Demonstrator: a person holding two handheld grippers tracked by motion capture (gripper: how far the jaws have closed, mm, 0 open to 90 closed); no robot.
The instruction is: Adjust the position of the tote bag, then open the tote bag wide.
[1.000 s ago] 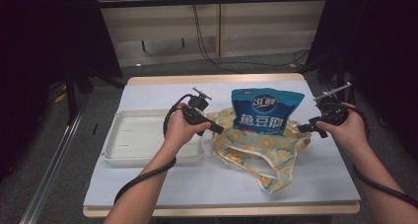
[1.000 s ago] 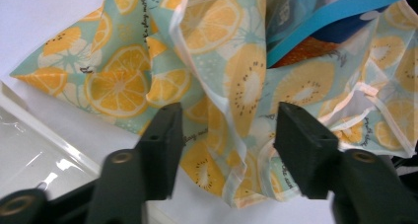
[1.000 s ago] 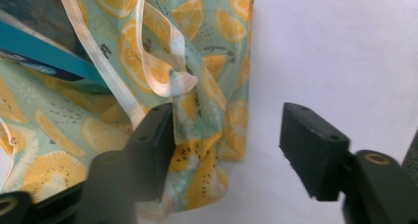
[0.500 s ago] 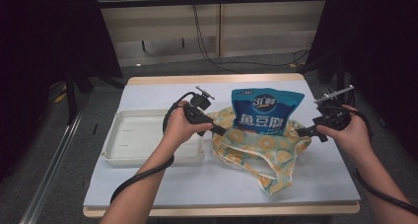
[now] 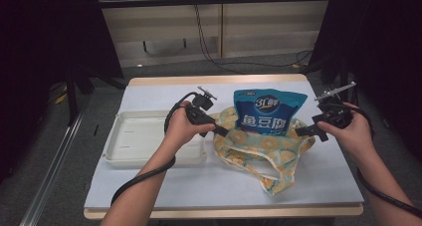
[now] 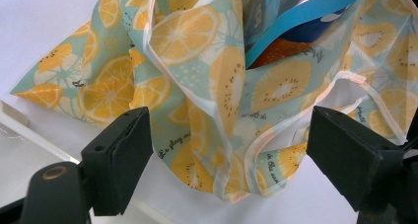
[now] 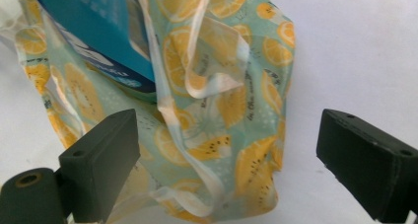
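My bench is big and white, and it is the biggest thing here. On its left side sits a pale tray with low walls. My left hand rests over the tray's right edge.

Next comes the fruit bag, a soft cloth bag with orange and kiwi slices printed on it. It lies in the middle of the bench, just right of the tray. Its mouth is wide and floppy, and a loop handle hangs out toward me.

Inside the bag stands a blue packet with white writing. Its top half sticks up out of the bag and leans a bit away from me.

My left gripper is at the left rim of the bag. Its jaws have just been opening and now stand far apart. A fold of the bag's edge hangs between them, but the pads do not press it.

My right gripper is at the right rim of the bag. Its jaws have just been opening too, and they stand wide. The bag's corner sits loose between them.
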